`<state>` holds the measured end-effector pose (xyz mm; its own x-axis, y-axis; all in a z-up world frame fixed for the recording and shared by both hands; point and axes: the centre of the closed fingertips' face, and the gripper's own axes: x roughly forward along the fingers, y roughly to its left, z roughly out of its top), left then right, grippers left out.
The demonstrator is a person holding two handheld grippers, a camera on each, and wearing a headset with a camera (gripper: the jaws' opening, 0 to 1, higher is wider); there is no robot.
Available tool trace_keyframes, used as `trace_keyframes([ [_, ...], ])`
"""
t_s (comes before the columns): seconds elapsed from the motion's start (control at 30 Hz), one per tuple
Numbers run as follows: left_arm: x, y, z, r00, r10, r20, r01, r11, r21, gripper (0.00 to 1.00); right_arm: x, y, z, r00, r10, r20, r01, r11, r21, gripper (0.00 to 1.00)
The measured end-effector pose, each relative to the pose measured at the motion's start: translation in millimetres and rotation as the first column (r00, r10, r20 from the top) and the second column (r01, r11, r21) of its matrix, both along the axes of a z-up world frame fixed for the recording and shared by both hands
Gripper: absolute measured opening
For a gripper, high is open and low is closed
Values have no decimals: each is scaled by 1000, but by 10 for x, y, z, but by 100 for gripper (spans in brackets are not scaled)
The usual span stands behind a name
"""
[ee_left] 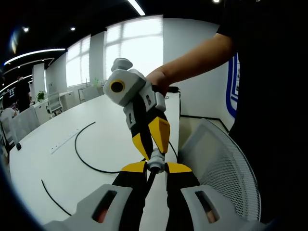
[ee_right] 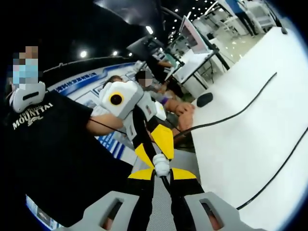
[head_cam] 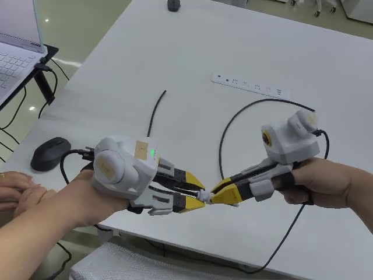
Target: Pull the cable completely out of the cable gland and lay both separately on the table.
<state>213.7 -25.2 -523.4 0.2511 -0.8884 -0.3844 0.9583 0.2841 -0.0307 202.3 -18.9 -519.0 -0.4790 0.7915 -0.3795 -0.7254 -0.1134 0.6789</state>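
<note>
The yellow fingers of the left gripper [head_cam: 198,192] stand a little apart and are closed on the white cable gland [head_cam: 204,196]. The left gripper view shows the gland sitting between the two tips. The fingers of the right gripper [head_cam: 217,192] meet the left ones tip to tip and are almost together. As far as I can tell, they pinch the black cable [head_cam: 228,127] just where it leaves the gland. In the right gripper view a dark piece of the cable runs down between that gripper's jaws. The cable is not yet out of the gland, and both are held in the air over the near edge of the white table [head_cam: 175,52]. The head view shows the rest of the cable lying in a wide curve on the table behind the right gripper. A short black wire [head_cam: 155,114], a power strip [head_cam: 250,86] and a mouse [head_cam: 50,153] lie well apart from it. The left gripper view adds a mesh chair [ee_left: 216,163] below the grippers.
</note>
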Motion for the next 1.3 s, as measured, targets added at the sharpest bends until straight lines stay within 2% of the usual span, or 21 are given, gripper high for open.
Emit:
trace_keyframes([
  [0.1,12,2,9,1000,6,-7,-6,1000,-5,15,9,-5,10,988,10,153,-6,1000,-23,7],
  [0.13,16,5,16,1000,7,-9,-7,1000,-10,15,15,-1,17,974,14,225,-9,1000,-24,7],
  [0.2,16,3,25,1000,10,-17,-10,1000,-22,15,16,-7,23,952,23,304,-13,999,-36,7],
  [0.23,24,7,30,1000,15,-21,-16,999,-27,15,21,-5,28,931,22,363,-7,999,-43,7],
  [0.3,26,7,36,999,17,-29,-18,999,-37,15,38,-13,15,899,34,437,-12,999,-53,7],
  [0.37,32,7,30,999,21,-32,-22,999,-39,15,47,-6,-6,866,39,498,-8,998,-65,7],
  [0.4,32,8,22,999,20,-34,-21,999,-36,15,73,-17,-49,857,43,514,-7,998,-70,7],
  [0.53,28,3,-1,1000,12,-29,-13,1000,-23,15,90,-22,-101,862,38,506,-10,998,-57,8],
  [0.63,41,2,31,1000,8,-11,-8,1000,-26,15,77,-20,-61,927,-14,375,29,999,-35,12],
  [0.67,47,3,50,1000,9,-9,-9,999,-30,15,116,-9,-36,935,-41,351,53,998,-25,14],
  [0.73,54,2,92,1000,10,2,-10,999,-35,15,198,-18,12,971,-114,212,121,992,-22,20],
  [0.77,55,4,95,1000,10,5,-10,999,-33,15,234,-23,29,976,-132,174,136,991,-13,20],
  [0.8,60,7,96,1000,8,11,-7,1000,-27,15,229,-4,88,984,-150,93,151,989,-5,20],
  [0.87,61,8,103,1000,2,22,-2,1000,-20,15,258,-9,114,985,-169,-34,168,986,-16,16],
  [0.97,39,-4,121,999,-13,37,13,1000,-12,15,333,-5,91,976,-181,-122,180,983,-24,14],
  [1.03,25,-9,135,998,-22,52,22,1000,-3,15,254,6,166,960,-140,-243,143,990,-8,13],
  [1.1,26,-18,145,998,-27,64,27,1000,-2,15,259,29,185,956,-130,-265,141,990,23,12],
  [1.17,33,-23,145,997,-27,71,27,1000,3,15,201,10,221,936,-101,-336,114,993,22,14],
  [1.23,37,-30,155,996,-32,84,32,999,3,15,140,-8,223,924,-68,-376,81,997,20,17],
  [1.27,38,-31,157,996,-32,84,32,999,4,15,107,-27,213,920,-54,-388,62,998,9,17],
  [1.3,33,-35,159,995,-37,88,36,999,6,15,99,-28,156,924,-54,-379,55,998,-8,15],
])
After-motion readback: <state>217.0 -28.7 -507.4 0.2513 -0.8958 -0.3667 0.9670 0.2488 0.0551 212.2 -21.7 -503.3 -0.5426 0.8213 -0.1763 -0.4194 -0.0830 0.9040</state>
